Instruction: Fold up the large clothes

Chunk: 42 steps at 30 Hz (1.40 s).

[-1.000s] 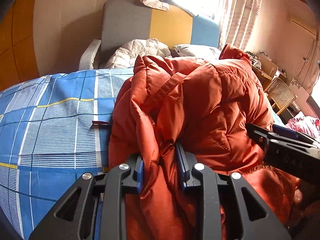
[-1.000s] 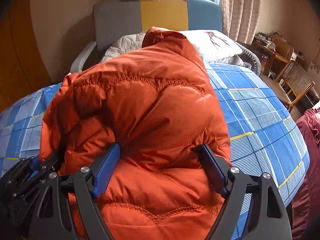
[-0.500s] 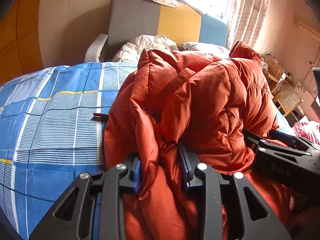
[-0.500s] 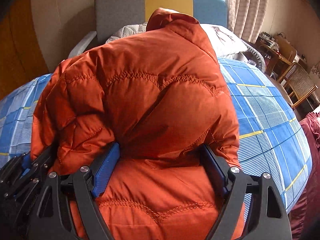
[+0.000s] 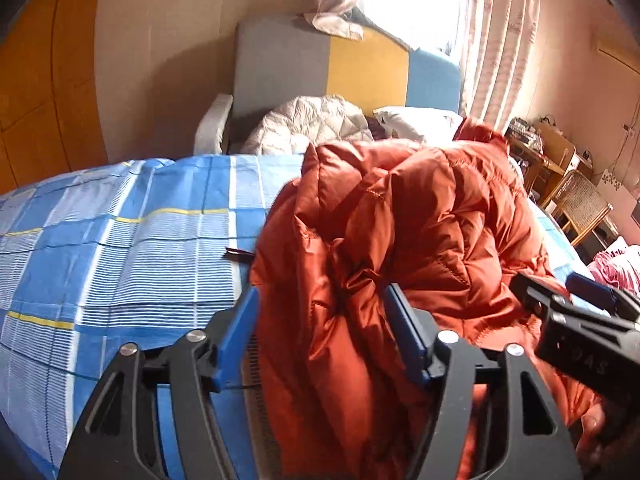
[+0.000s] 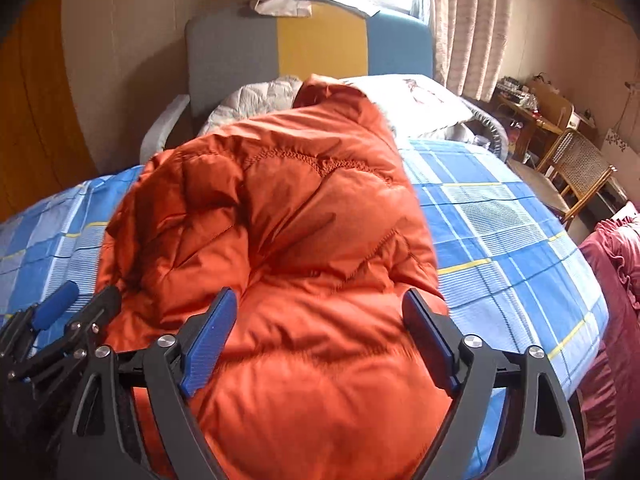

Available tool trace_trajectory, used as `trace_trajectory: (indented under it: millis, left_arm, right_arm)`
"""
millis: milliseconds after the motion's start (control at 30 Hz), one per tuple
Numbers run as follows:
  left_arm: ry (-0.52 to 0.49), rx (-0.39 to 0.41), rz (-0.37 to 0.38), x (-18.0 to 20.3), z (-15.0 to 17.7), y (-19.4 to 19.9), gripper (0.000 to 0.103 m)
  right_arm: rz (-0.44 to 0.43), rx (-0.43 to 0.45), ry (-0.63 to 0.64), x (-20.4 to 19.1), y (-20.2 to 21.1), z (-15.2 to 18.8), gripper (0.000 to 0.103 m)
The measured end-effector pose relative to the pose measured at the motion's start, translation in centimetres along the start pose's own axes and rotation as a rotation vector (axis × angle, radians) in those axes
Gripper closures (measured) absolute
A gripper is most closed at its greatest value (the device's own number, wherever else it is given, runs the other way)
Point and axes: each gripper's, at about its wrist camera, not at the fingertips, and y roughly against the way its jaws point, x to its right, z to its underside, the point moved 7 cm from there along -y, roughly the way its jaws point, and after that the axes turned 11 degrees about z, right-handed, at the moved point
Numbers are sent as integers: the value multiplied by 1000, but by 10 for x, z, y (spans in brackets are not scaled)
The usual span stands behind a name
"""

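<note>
A large orange puffer jacket [image 5: 420, 232] lies bunched on the blue checked bed; it also fills the right wrist view [image 6: 280, 240]. My left gripper [image 5: 324, 320] is open, its blue pads wide apart on either side of a fold at the jacket's left edge. My right gripper [image 6: 320, 324] is open wide, straddling the jacket's near hem without pinching it. The right gripper shows at the right edge of the left wrist view [image 5: 580, 320]. The left gripper shows at the lower left of the right wrist view [image 6: 60, 320].
The bed sheet [image 5: 120, 248] spreads left of the jacket and also right of it [image 6: 500, 232]. A padded headboard [image 6: 320, 40], white quilt [image 5: 312, 124] and pillow [image 6: 420, 100] lie behind. A wicker chair [image 6: 576, 168] and red fabric [image 6: 616, 280] are at the right.
My left gripper has opened and let go of the jacket fold it was pinching. The jacket has settled lower onto the bed. The right gripper stays open.
</note>
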Motion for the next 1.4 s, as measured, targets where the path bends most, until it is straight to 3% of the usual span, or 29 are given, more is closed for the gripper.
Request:
trace_trajectory:
  millis: [133, 300, 367, 567, 833, 1400]
  left_arm:
    - [0, 30, -16, 2, 0, 22, 25]
    - [2, 87, -40, 8, 3, 55, 5]
    - [-17, 102, -54, 14, 8, 67, 2]
    - [-71, 119, -96, 28, 29, 90, 2]
    - [-73, 116, -93, 35, 54, 113, 2]
    - [-38, 136, -170, 18, 67, 136, 2]
  right_arm:
    - [13, 32, -16, 7, 24, 7, 10]
    - [30, 53, -22, 17, 49, 24, 5]
    - [37, 62, -30, 21, 59, 32, 3]
    - [68, 96, -31, 38, 86, 54, 3]
    - [94, 96, -46, 52, 102, 76, 3]
    - [83, 135, -19, 37, 116, 82, 3]
